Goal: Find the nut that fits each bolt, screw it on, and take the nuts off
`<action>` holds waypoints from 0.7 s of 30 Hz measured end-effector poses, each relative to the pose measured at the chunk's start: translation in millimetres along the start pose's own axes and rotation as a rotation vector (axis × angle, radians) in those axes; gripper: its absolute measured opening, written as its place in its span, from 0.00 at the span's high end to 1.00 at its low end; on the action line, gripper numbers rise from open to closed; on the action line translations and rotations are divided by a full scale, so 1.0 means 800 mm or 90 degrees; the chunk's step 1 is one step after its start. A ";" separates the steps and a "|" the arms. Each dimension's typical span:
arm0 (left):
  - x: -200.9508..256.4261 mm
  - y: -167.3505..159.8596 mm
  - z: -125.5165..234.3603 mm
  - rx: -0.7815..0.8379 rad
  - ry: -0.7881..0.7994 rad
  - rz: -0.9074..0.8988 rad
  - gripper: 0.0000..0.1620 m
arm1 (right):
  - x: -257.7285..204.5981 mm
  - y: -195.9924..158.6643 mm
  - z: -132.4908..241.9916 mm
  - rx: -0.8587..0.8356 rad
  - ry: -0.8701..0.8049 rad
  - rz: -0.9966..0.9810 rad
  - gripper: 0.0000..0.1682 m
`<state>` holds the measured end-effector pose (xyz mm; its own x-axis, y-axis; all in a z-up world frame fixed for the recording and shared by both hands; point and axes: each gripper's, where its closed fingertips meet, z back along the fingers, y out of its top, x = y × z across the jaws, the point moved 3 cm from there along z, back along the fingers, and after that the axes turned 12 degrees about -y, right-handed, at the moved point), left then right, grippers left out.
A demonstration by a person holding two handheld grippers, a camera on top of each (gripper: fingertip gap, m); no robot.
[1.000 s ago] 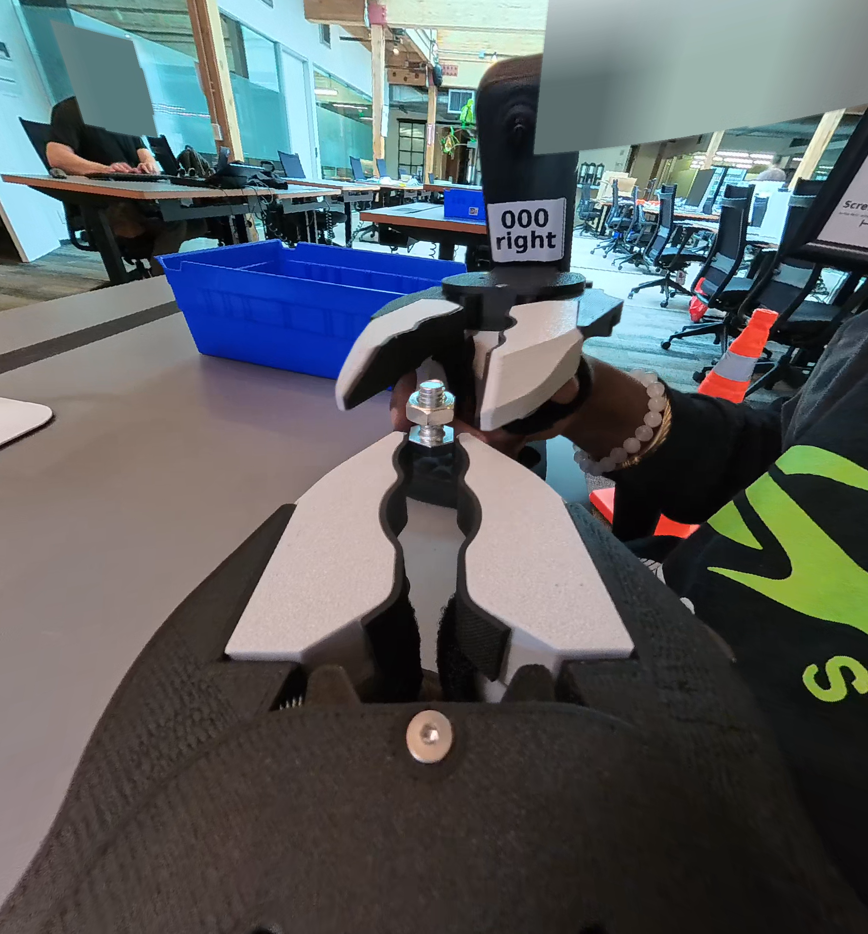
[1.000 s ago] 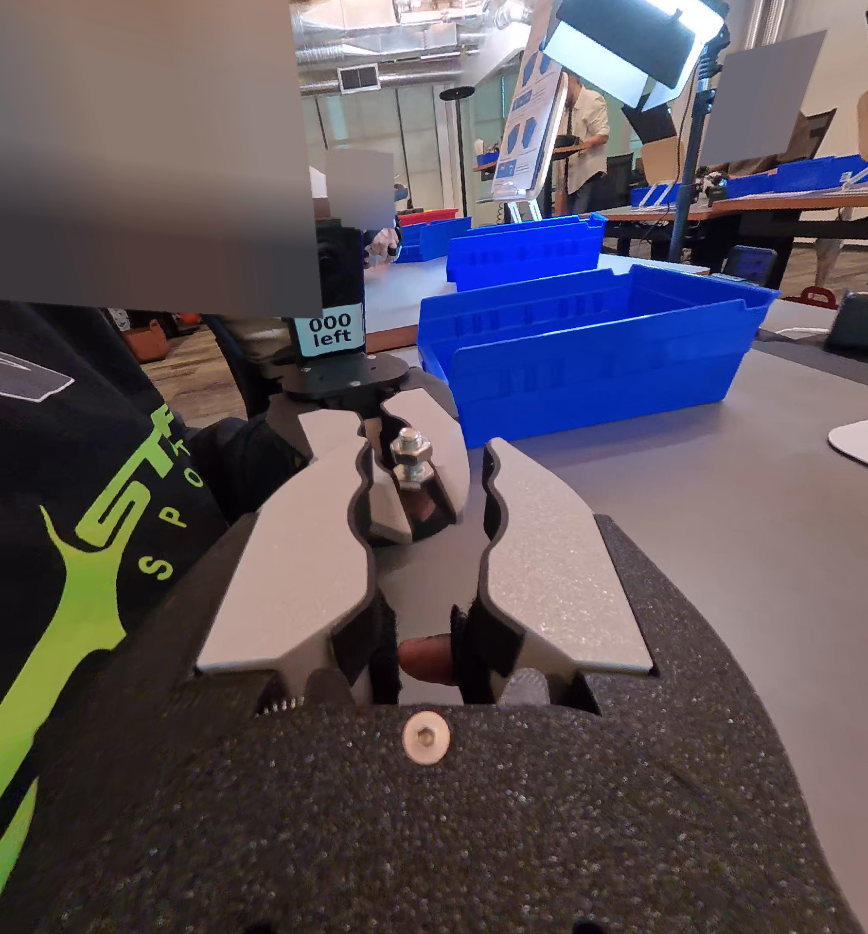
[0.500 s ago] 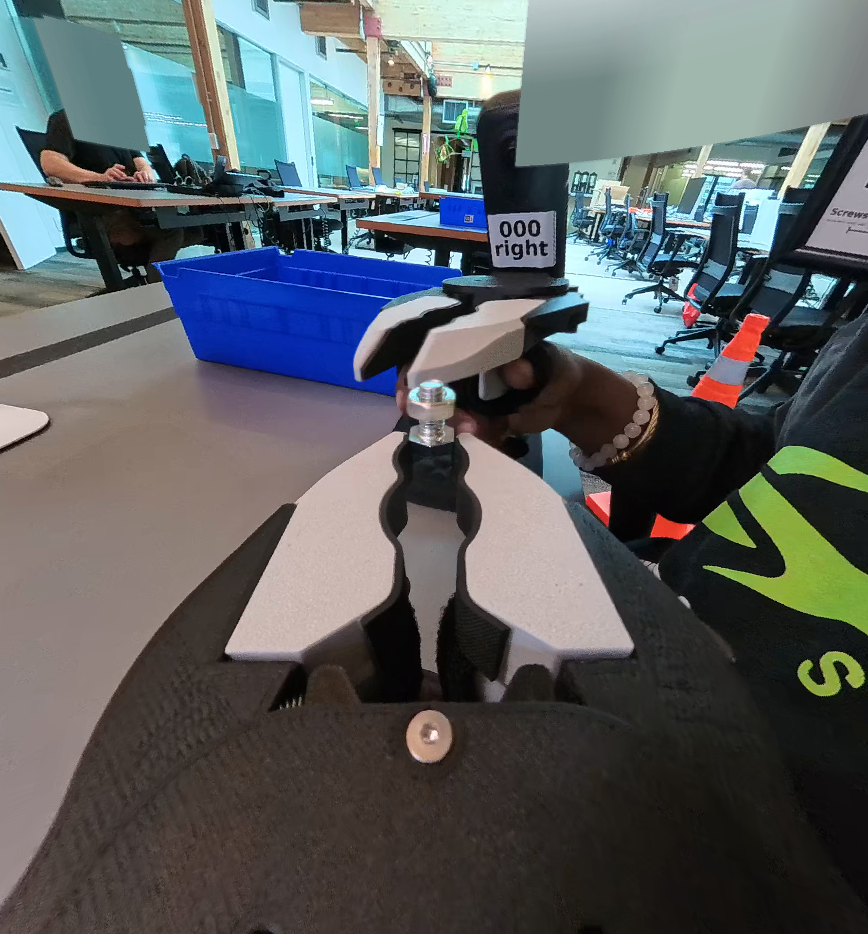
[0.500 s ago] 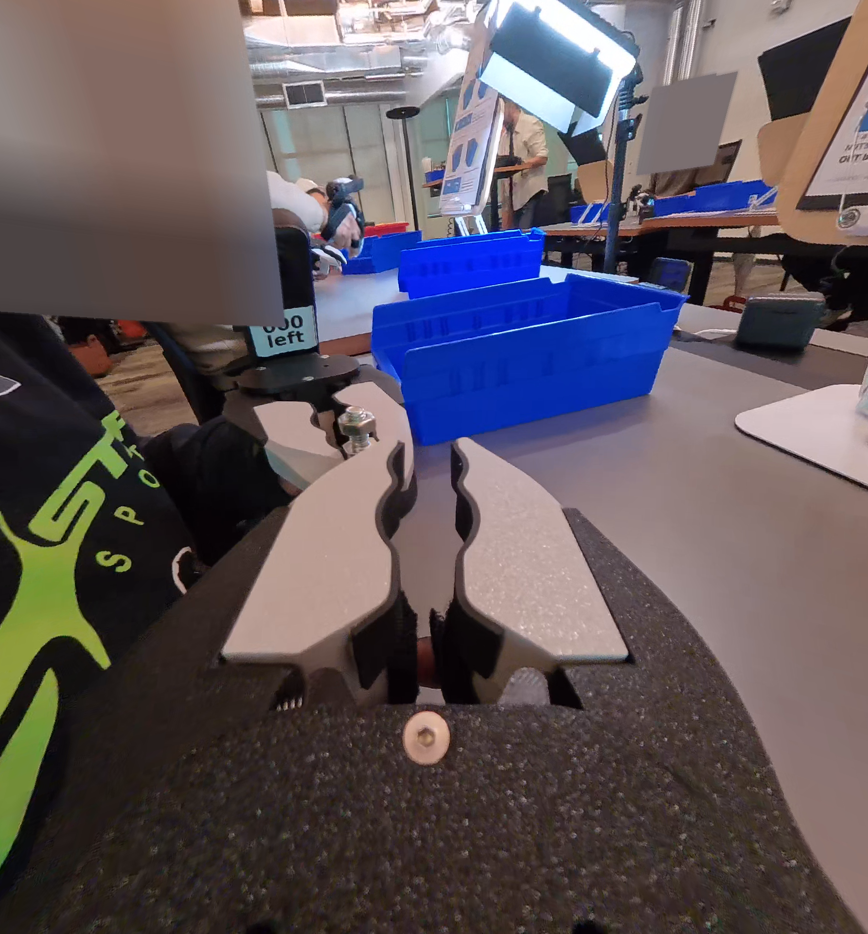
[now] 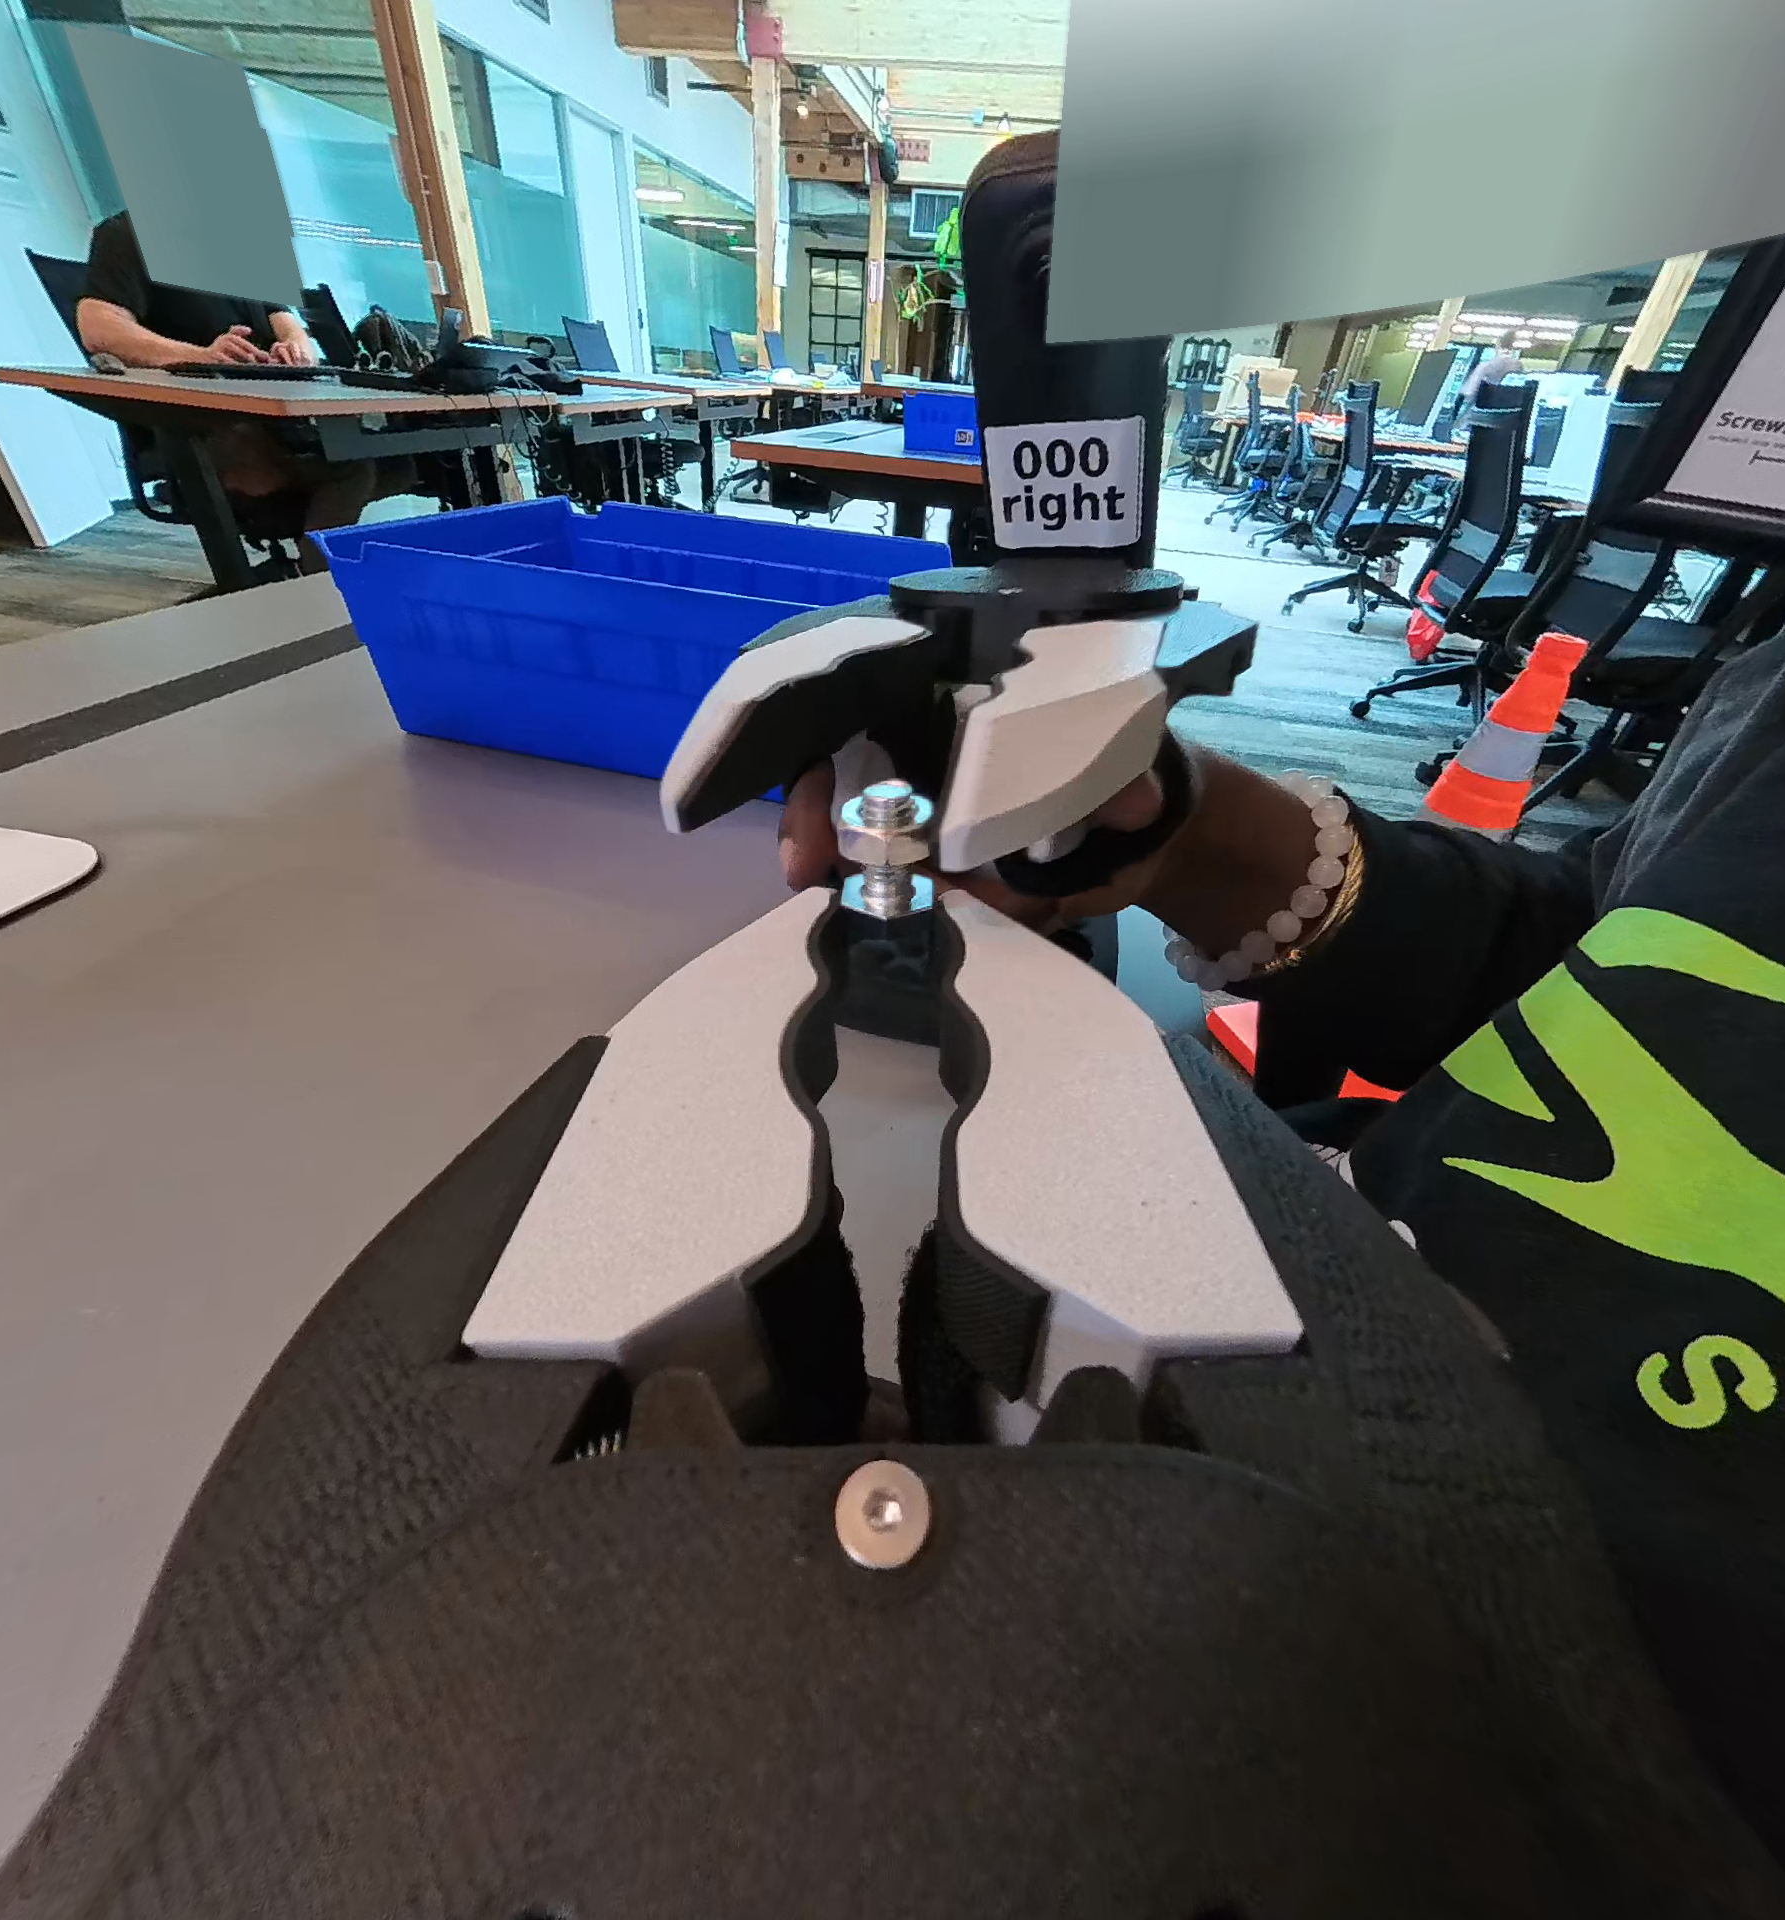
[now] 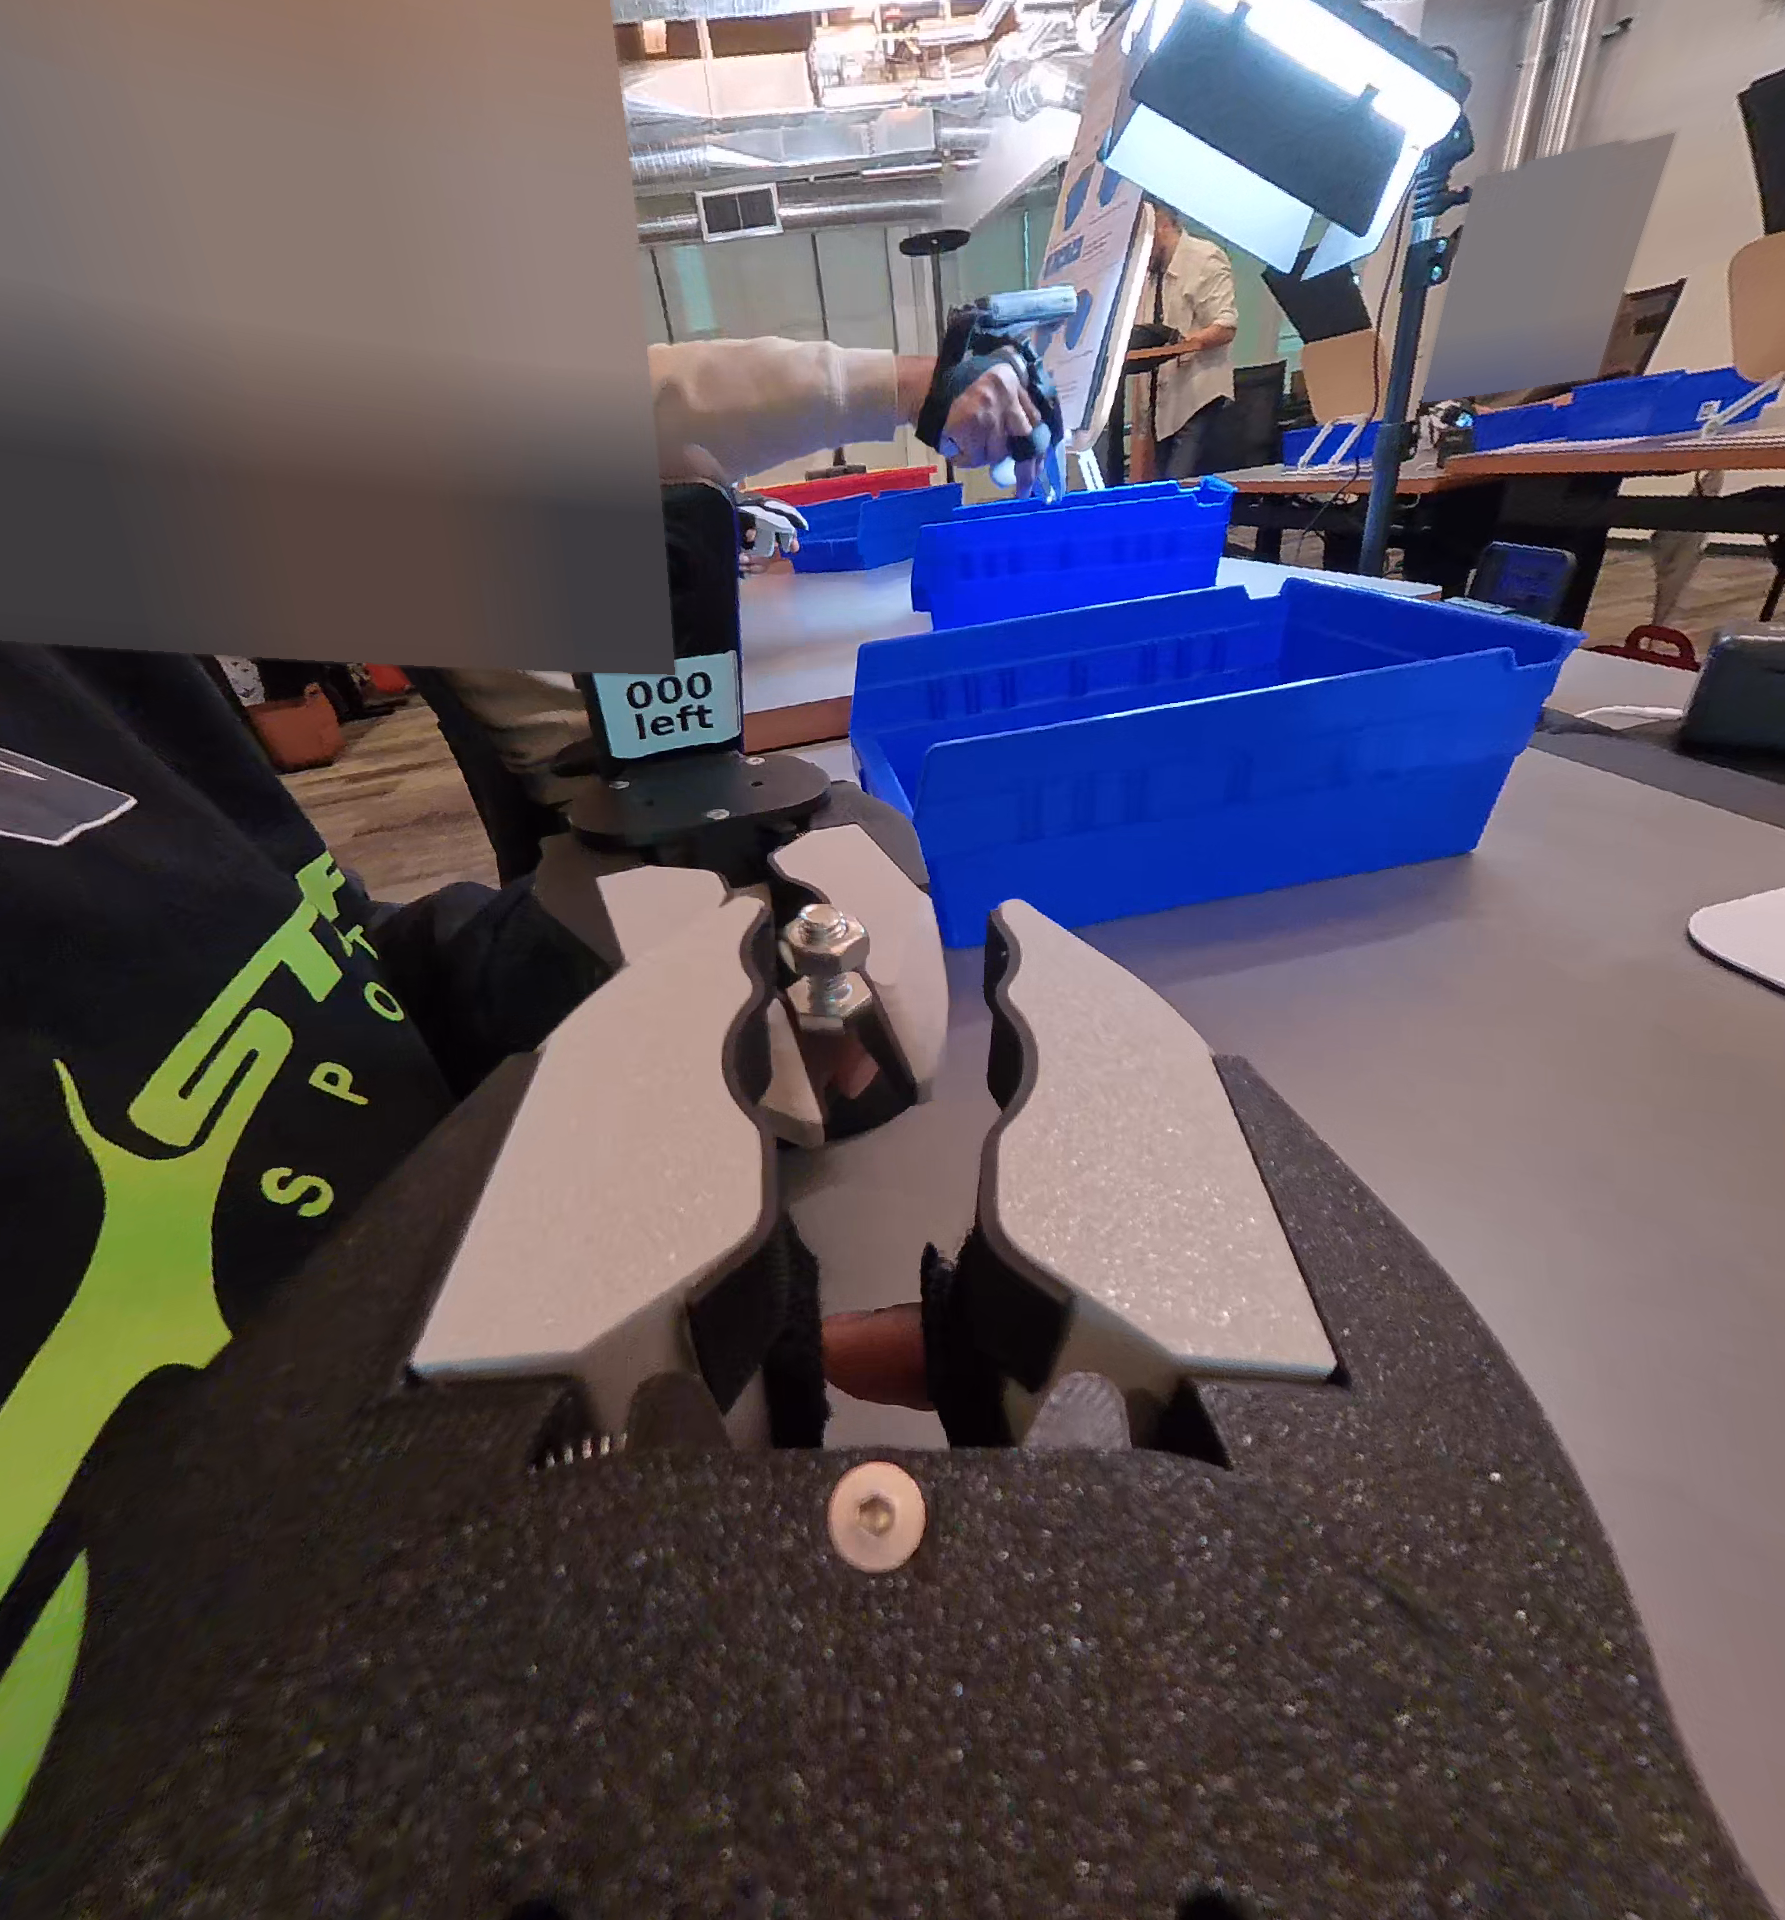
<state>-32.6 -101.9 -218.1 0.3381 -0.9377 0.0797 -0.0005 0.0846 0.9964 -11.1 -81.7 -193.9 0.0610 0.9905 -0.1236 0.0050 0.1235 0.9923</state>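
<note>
A silver bolt stands upright, its head clamped at the tip of my left gripper, which is shut on it above the grey table. A silver nut sits near the top of the thread. My right gripper faces me from behind the bolt, open, one finger on each side of the nut without touching it. In the right wrist view the nut and bolt stand just beyond my open right gripper, closer to its left finger, with the left gripper holding the bolt from below.
A blue bin stands on the table behind the grippers; it also shows in the right wrist view. A white stand base lies on the table. The holder's torso is close by. An orange cone stands on the floor. The tips of both grippers are at nearly the same place.
Half a second ago my right gripper was shut and swung away from the bolt. It has now opened again and come back around the nut. The left gripper has kept hold of the bolt.
</note>
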 end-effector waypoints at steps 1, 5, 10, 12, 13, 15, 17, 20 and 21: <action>0.000 0.000 0.000 0.000 0.000 0.000 0.91 | 0.001 0.000 0.002 -0.001 -0.001 0.000 0.77; -0.001 0.000 0.001 0.002 0.000 0.003 0.91 | 0.013 0.001 0.017 0.001 -0.027 0.003 0.78; 0.000 0.000 0.001 0.002 -0.002 0.002 0.91 | 0.021 0.005 0.029 0.019 -0.045 -0.003 0.87; 0.000 0.000 0.001 0.001 -0.001 0.002 0.91 | 0.013 0.006 0.025 0.021 -0.023 -0.005 0.83; 0.000 0.000 0.000 0.000 0.000 0.001 0.91 | 0.009 0.005 0.021 0.018 -0.013 -0.003 0.80; -0.001 -0.001 0.000 -0.003 0.002 0.001 0.91 | 0.001 0.003 0.012 0.013 0.001 0.001 0.77; 0.000 -0.001 0.000 -0.004 0.001 0.000 0.91 | -0.004 0.002 0.004 0.009 0.009 0.003 0.75; 0.000 -0.001 0.000 -0.003 0.002 -0.001 0.91 | -0.005 0.000 -0.004 0.005 0.009 0.001 0.75; 0.000 -0.001 0.000 -0.003 0.002 -0.002 0.91 | -0.005 0.000 -0.005 0.004 0.008 0.000 0.75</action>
<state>-32.7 -101.8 -218.7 0.3409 -0.9369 0.0771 0.0050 0.0838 0.9965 -15.0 -85.3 -193.6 0.0492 0.9911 -0.1237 0.0112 0.1233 0.9923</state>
